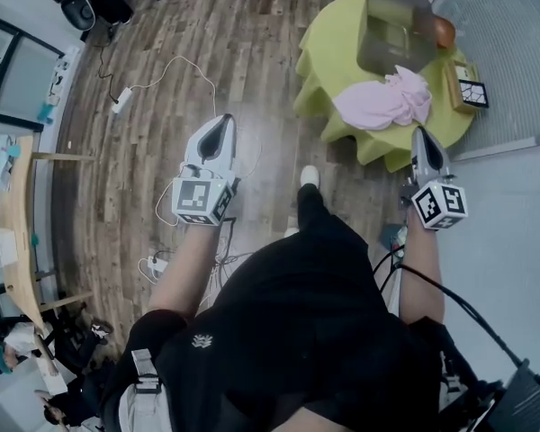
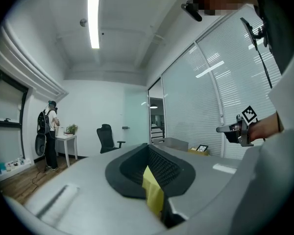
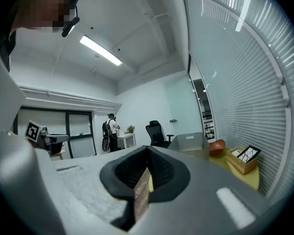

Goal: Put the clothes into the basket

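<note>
Head view: the approach looks to be the step in hand, with nothing picked up yet. The pink clothes are lying in a heap on the round green worktop at the far right, just near of the grey basket and perhaps touching it. The left tool is hanging over bare floor, well apart from the clothes. The right tool is pointing at the worktop's near edge, close to the heap but not touching it.

Left gripper view: the left tool's jaws are sitting together with nothing between them, only a yellow-green sliver showing through the slit. The basket is showing far ahead, and the right tool beside it at the right.

Right gripper view: the right tool's jaws are likewise pressed together and holding nothing. The basket and an orange bowl are lying ahead.

The next move is probably calling for both tools to open, reach over the heap and close on the cloth.
</note>
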### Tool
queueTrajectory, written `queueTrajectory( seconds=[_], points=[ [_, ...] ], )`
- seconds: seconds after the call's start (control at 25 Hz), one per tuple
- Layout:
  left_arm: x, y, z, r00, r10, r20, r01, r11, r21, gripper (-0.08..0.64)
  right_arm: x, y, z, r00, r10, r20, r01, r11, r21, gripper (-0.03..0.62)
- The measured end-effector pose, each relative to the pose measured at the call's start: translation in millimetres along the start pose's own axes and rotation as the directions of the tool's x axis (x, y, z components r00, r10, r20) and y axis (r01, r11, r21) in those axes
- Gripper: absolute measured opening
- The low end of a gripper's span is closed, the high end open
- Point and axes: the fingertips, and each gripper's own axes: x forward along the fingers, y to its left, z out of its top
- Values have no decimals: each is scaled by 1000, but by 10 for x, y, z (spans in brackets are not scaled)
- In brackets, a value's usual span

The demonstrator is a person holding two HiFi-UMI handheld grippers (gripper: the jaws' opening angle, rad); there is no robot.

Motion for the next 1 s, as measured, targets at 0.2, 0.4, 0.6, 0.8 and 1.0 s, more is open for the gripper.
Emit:
queueTrajectory(
  seconds=[0.2,0.4,0.6,0.8,1.0],
  points=[
    [586,277,106,1000,31,-4,-31,999,14,6,666,-247,120,1000,25,4,-25,999,22,0],
    [1373,339,207,998,54,17,-54,998,27,6,1437,-745,345,998,53,28,-54,998,21,0],
    [2145,354,277,999,46,11,-46,998,47,6,2109,-1129,479,995,82,55,-84,996,40,0],
    [2737,384,230,999,52,6,-52,997,64,6,2609,-1537,398,995,92,44,-95,994,54,0],
    [3115,553,192,999,14,-41,-12,999,47,6,2836,-1648,546,998,45,36,-45,999,3,0]
  ],
)
